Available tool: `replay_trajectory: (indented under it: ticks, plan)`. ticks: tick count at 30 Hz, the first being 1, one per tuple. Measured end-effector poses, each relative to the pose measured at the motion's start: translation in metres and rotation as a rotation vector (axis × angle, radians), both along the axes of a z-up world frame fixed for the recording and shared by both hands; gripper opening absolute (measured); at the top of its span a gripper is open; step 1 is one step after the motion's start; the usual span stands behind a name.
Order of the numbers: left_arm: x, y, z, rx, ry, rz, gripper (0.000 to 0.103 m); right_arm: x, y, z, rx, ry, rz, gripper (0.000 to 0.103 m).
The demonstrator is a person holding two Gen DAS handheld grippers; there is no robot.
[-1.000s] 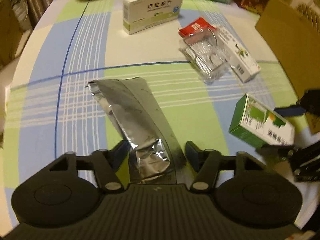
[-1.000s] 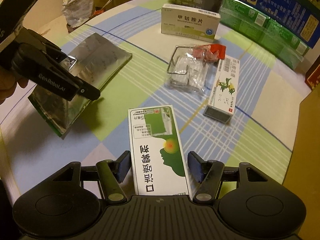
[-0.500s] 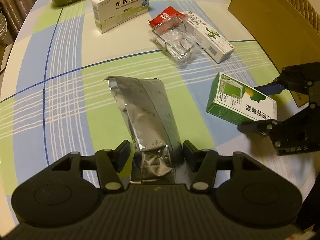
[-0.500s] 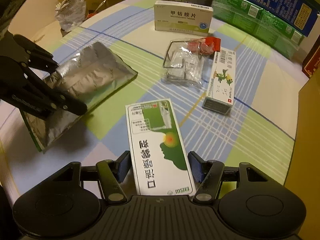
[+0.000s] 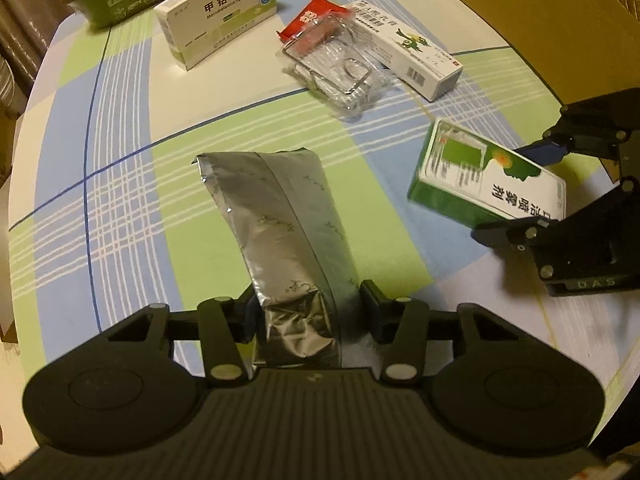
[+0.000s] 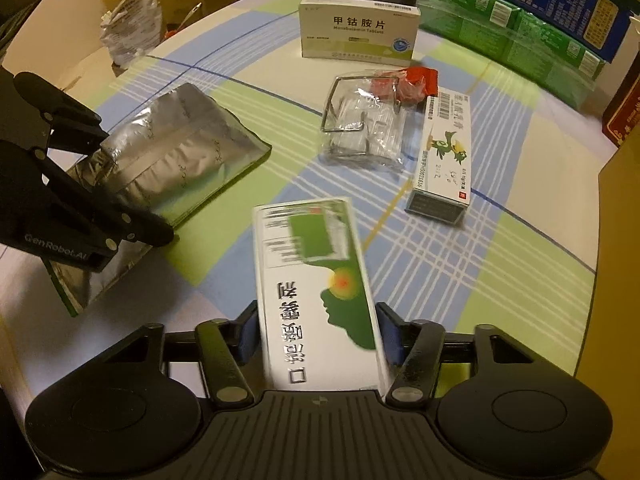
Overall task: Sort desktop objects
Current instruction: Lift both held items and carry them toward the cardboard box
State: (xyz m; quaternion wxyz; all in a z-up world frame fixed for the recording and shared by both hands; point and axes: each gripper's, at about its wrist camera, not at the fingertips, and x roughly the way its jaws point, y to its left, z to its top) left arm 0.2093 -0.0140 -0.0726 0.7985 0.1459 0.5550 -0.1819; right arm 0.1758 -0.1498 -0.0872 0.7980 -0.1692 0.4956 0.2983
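Observation:
My left gripper (image 5: 306,314) is shut on a silver foil pouch (image 5: 280,216) and holds it over the checked tablecloth; the pouch also shows in the right wrist view (image 6: 168,168), with the left gripper (image 6: 120,196) clamped on its near end. My right gripper (image 6: 318,330) is shut on a green and white medicine box (image 6: 316,276) and holds it above the table. In the left wrist view that box (image 5: 488,184) sits between the right gripper's fingers (image 5: 516,234) at the right.
On the table lie a white tablet box (image 5: 218,12), a clear plastic bag with a wire clip (image 5: 340,72), a red packet (image 5: 310,20) and a long white ointment box (image 5: 408,52). A cardboard box (image 5: 540,24) stands at the right. Green cartons (image 6: 516,32) line the far edge.
Both grippers have moved forward and closer together with their loads. The green box has come nearer to the pouch and tilted a little.

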Motion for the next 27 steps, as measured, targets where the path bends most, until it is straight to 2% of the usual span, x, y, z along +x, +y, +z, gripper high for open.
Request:
replay_trajectory:
  ticks: [4,11,27]
  plan:
    - [-0.004,0.001,0.004,-0.026,0.002,0.005,0.039,-0.007,-0.004,0.009,0.029,-0.011,-0.036,0.053]
    - [-0.019,-0.002,0.015,-0.036,0.001,0.01,0.038,-0.021,-0.012,0.029,0.062,-0.029,-0.079,0.053]
    - [-0.063,-0.025,0.083,-0.043,-0.079,-0.017,0.038,-0.066,-0.036,0.099,0.103,-0.151,-0.102,0.053]
